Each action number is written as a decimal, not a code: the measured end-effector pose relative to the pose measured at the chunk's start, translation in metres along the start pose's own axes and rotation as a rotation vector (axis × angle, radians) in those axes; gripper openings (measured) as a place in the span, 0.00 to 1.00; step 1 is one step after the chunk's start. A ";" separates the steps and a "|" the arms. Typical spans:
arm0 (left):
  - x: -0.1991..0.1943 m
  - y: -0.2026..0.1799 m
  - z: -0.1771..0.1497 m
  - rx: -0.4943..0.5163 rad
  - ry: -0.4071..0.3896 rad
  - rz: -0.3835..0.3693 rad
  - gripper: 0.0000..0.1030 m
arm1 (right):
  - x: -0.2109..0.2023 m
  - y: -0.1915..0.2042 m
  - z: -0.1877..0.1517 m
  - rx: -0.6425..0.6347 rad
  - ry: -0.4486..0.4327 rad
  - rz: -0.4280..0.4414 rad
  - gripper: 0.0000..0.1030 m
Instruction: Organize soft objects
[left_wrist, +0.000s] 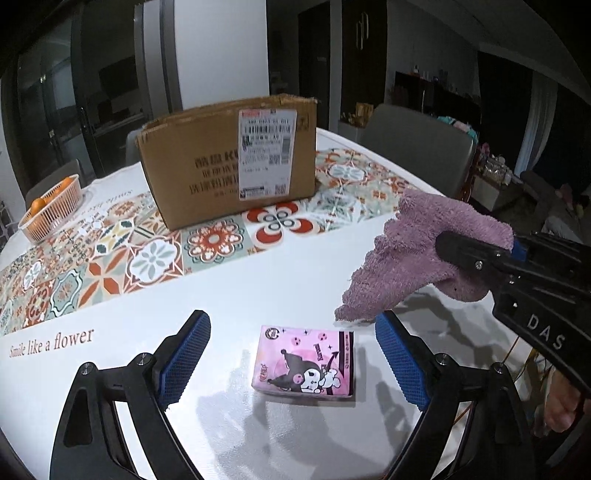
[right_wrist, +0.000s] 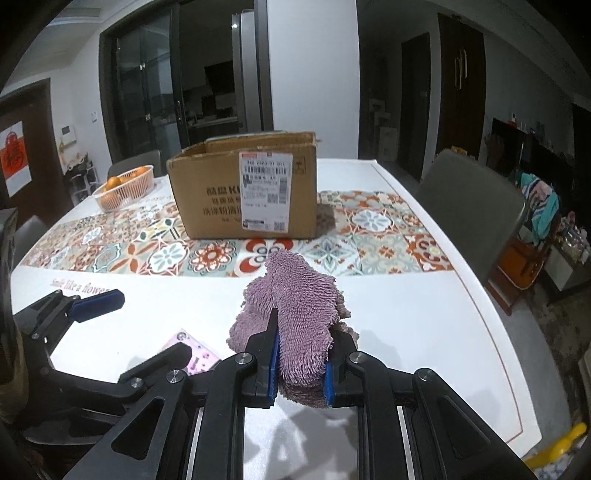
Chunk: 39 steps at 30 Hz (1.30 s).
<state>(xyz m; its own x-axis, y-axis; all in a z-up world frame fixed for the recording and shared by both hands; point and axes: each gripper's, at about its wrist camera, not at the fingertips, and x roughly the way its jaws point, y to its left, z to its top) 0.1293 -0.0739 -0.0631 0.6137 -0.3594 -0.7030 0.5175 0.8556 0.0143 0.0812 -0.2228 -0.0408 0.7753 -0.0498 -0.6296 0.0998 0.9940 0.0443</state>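
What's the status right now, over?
Left tool open, straddling the pink tissue pack, not touching. Right tool shut on the purple cloth. Cardboard box open behind; nothing in the way.

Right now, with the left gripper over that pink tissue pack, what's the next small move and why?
Probably lower the left gripper a little further, then close: its jaws are open and straddle the pink tissue pack, not yet touching it. The right gripper already holds the purple cloth.
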 end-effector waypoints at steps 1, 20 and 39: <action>0.003 0.000 -0.001 0.002 0.011 0.000 0.89 | 0.001 0.000 -0.001 0.000 0.003 0.000 0.19; 0.040 -0.001 -0.019 0.022 0.135 -0.026 0.89 | 0.018 0.003 -0.010 -0.017 0.066 -0.002 0.19; 0.051 0.000 -0.026 -0.012 0.158 -0.044 0.70 | 0.026 0.004 -0.014 -0.027 0.095 -0.003 0.19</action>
<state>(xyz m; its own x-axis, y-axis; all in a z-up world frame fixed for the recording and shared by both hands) 0.1451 -0.0822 -0.1179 0.4888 -0.3341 -0.8059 0.5341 0.8450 -0.0264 0.0925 -0.2186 -0.0677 0.7125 -0.0451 -0.7002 0.0847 0.9962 0.0221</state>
